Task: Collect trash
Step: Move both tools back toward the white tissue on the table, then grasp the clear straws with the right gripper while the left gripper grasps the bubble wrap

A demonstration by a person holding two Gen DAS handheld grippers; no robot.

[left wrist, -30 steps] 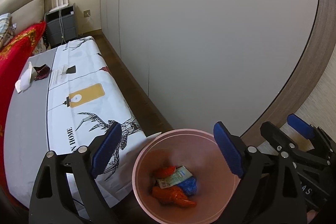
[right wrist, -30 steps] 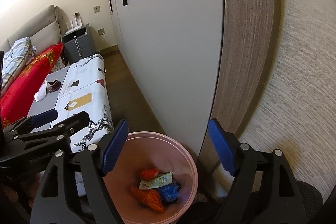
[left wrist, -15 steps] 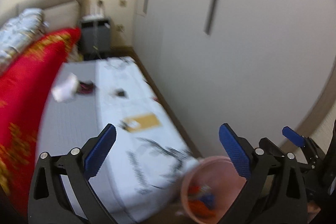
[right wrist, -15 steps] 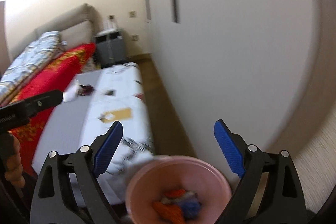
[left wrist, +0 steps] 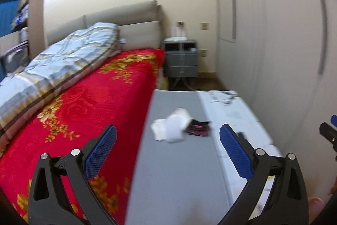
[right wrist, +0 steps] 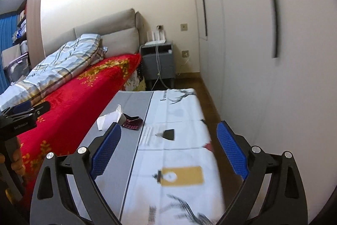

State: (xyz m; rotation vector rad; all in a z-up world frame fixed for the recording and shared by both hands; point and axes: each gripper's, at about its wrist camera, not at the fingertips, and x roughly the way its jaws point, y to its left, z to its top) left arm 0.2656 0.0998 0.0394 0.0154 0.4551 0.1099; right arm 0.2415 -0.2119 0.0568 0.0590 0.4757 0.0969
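Note:
A crumpled white tissue lies on the grey bench top beside the bed. A dark red wrapper lies against its right side. My left gripper is open and empty, some way short of both, with the tissue showing between its blue pads. My right gripper hangs over the white printed cloth to the right of them. Its jaws are opening and nothing is between them. The left gripper's body also shows at the left edge of the right wrist view.
A bed with a red flowered blanket and a blue plaid quilt runs along the left. A grey nightstand stands at the far end. White wardrobe doors line the right, with a strip of wood floor below.
Both grippers swung up and left, away from the pink bin holding wrappers, and now face the bench and the bed. The bin has left both views. The jaws stand a little wider.

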